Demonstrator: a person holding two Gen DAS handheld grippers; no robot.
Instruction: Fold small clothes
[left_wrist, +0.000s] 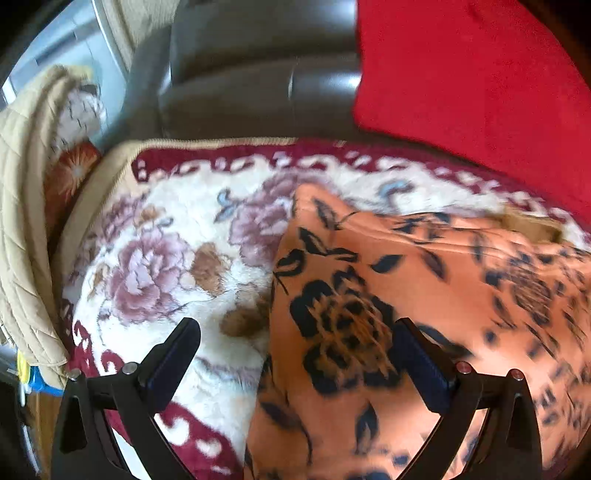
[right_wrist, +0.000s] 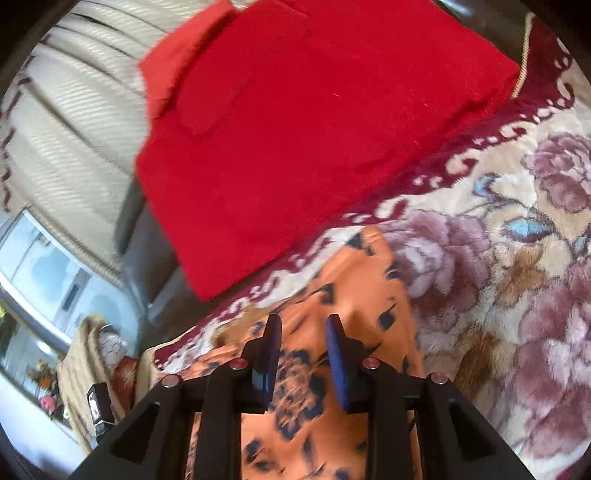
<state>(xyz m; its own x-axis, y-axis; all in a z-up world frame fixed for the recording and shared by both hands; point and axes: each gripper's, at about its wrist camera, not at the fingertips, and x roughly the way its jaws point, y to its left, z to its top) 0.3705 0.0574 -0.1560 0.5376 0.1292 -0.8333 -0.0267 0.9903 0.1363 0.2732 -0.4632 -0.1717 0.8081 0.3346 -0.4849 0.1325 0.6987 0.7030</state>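
**Orange floral garment on the plush blanket, both tongs over it**

The orange garment with black flower print lies on a cream plush blanket with mauve roses and a maroon border. In the left wrist view it fills the lower right of the picture, its long axis running from the near bottom edge up and away to the right, with one straight folded edge facing left and a corner pointing toward the blanket's far border. A tan patch shows at its far right end; what that patch is cannot be told.

The left tongs stand wide apart above the garment's left edge: one finger over bare blanket, the other over the orange cloth, nothing between the pads.

The right tongs stand narrow, the blue pads with a clear gap between them. The orange cloth passes beneath and between them, but whether the pads pinch a fold cannot be told.

Just beyond the garment a red cloth lies partly over the blanket's maroon border and against a dark brown leather sofa back. A beige quilted cover hangs at the left side of the blanket.
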